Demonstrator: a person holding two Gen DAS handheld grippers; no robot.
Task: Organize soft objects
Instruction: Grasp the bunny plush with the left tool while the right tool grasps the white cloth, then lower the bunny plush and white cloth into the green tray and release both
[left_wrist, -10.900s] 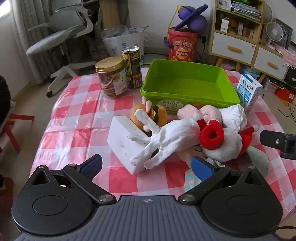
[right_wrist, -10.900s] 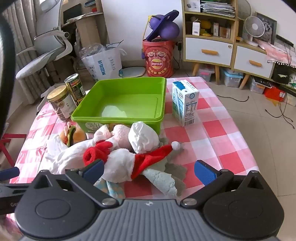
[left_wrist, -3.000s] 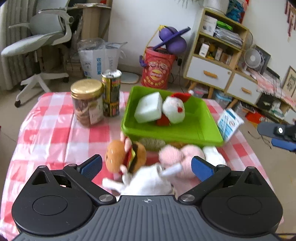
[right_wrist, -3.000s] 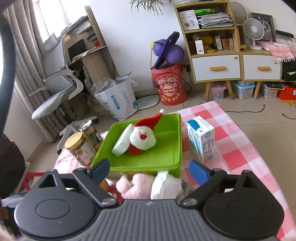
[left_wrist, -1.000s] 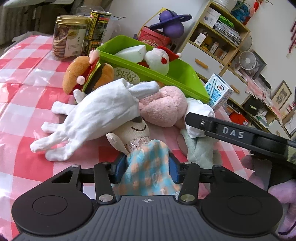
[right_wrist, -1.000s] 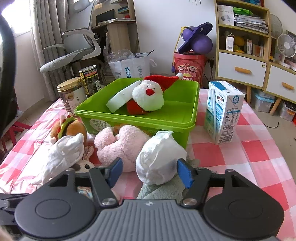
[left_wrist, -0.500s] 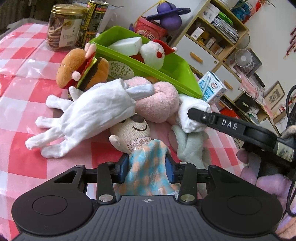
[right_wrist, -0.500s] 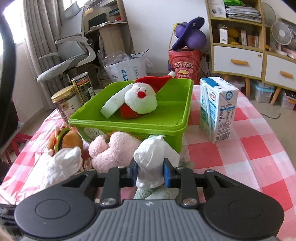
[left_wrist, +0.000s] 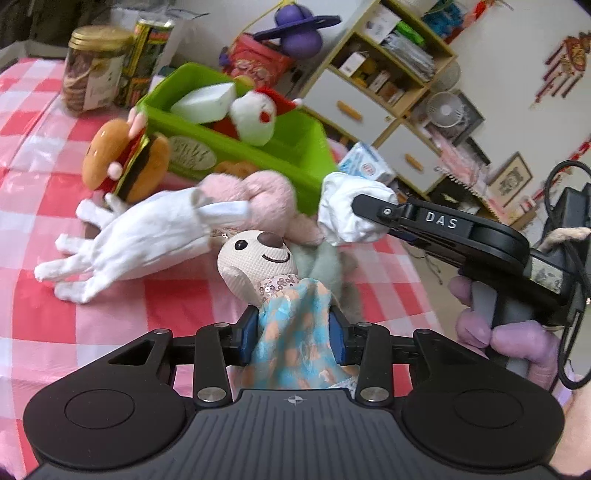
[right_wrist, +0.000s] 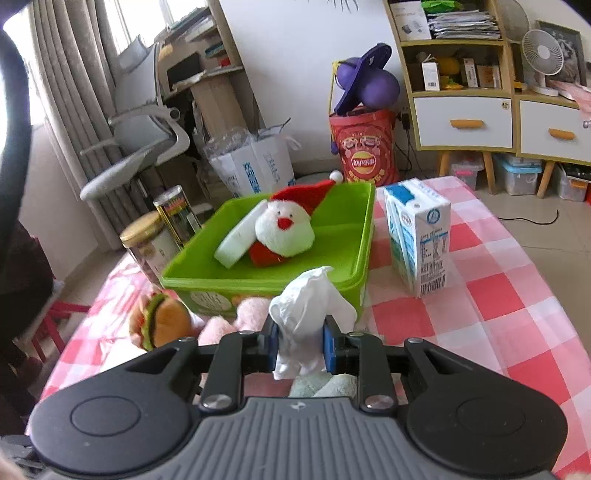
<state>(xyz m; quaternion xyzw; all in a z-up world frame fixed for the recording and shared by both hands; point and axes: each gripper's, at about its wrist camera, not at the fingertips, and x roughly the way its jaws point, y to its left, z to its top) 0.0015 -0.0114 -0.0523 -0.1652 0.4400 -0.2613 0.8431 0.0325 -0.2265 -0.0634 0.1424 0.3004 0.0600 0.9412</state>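
Observation:
My left gripper (left_wrist: 293, 338) is shut on the blue dress of a cream doll (left_wrist: 258, 258) and holds it above the table. My right gripper (right_wrist: 300, 349) is shut on a crumpled white cloth (right_wrist: 310, 306), lifted in front of the green bin (right_wrist: 354, 236); the cloth also shows in the left wrist view (left_wrist: 347, 210). The bin (left_wrist: 229, 147) holds a Santa plush (right_wrist: 282, 229) and a white sponge block (right_wrist: 236, 243). A white glove (left_wrist: 140, 240), a pink plush (left_wrist: 266, 199), a burger plush (left_wrist: 122, 162) and a grey-green plush (left_wrist: 325, 262) lie on the table.
A milk carton (right_wrist: 419, 243) stands right of the bin. A cookie jar (left_wrist: 96, 77) and a tin can (left_wrist: 147, 48) stand left of it. The table has a red checked cloth (right_wrist: 498, 314). An office chair, shelves and a red drum stand behind.
Both grippers have lifted: the doll has risen clear of the pile, and the white cloth has come up off the grey-green plush toward the bin.

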